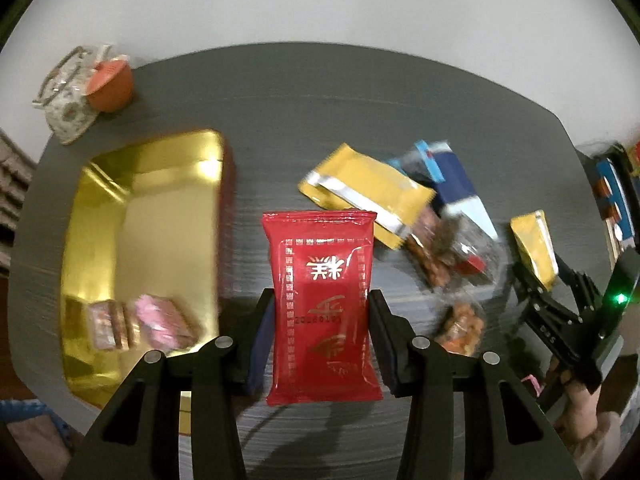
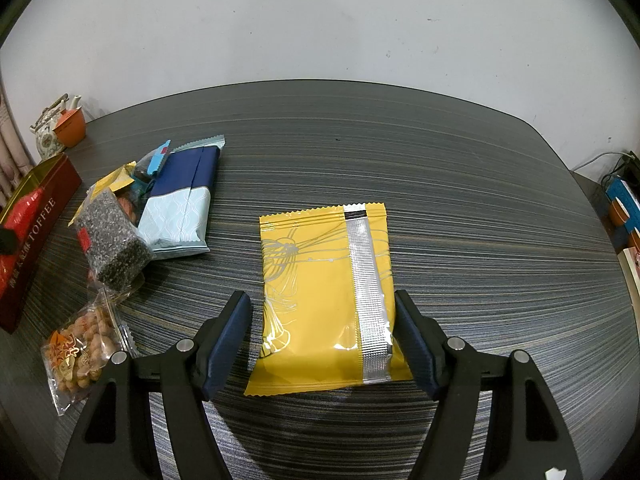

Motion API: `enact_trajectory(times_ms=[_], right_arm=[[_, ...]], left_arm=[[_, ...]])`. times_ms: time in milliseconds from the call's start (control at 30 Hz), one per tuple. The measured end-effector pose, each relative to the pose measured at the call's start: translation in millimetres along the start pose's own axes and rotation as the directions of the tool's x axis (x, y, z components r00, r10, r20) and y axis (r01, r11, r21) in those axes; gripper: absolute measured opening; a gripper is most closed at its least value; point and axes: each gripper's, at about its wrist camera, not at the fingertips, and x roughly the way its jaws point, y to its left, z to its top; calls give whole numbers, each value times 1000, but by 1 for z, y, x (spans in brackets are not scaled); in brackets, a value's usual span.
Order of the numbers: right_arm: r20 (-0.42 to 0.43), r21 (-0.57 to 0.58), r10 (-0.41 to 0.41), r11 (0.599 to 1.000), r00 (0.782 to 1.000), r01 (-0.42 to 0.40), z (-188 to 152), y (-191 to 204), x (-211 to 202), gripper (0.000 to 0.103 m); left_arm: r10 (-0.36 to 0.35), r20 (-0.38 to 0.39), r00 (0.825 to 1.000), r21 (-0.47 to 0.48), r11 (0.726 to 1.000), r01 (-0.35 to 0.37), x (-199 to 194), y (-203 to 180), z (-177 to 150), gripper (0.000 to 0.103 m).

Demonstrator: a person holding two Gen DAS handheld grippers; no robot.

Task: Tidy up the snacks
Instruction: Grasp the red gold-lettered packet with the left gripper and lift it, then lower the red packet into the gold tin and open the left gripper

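Observation:
My left gripper (image 1: 321,300) is shut on a red snack packet (image 1: 320,280), which hangs clear of the dark table (image 1: 300,112). To its left stands an open gold tin (image 1: 100,208) with a few wrapped snacks (image 1: 160,320) at its near end. My right gripper (image 2: 322,300) is shut on a yellow packet (image 2: 320,280) with a silver seam, held above the table (image 2: 460,200); the same right gripper (image 1: 548,292) shows at the right of the left wrist view. Loose snacks lie between them: a yellow packet (image 1: 360,188), a blue packet (image 2: 184,200), a dark sesame block (image 2: 112,236) and bagged peanuts (image 2: 84,356).
A floral teapot (image 1: 68,108) and an orange cup (image 1: 110,84) stand at the table's far left corner. The tin's red side (image 2: 40,220) reads TOFFEE. A white wall runs behind the table. Books and cables (image 2: 620,200) sit beyond the right edge.

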Motion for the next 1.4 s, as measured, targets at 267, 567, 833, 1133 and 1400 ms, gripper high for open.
enact_trajectory(times_ms=[267, 567, 833, 1133, 1400], right_arm=[[-1, 0, -1, 1000, 1000, 1, 0, 0, 0, 69], [-1, -1, 0, 1000, 1000, 0, 1, 0, 0, 69], [-1, -1, -1, 1000, 1000, 1, 1, 0, 1, 69], [-2, -2, -1, 1000, 1000, 1, 1, 1, 1, 69], [-2, -2, -1, 1000, 1000, 1, 1, 1, 1, 69]], left_arm=[[107, 33, 994, -53, 993, -105, -9, 65, 17, 46], [223, 0, 975, -85, 971, -222, 10, 134, 22, 46], [255, -59, 965, -72, 963, -259, 41, 162, 22, 46], [245, -88, 966, -40, 968, -249, 57, 164, 25, 46], [252, -90, 963, -42, 965, -257, 56, 165, 25, 46]])
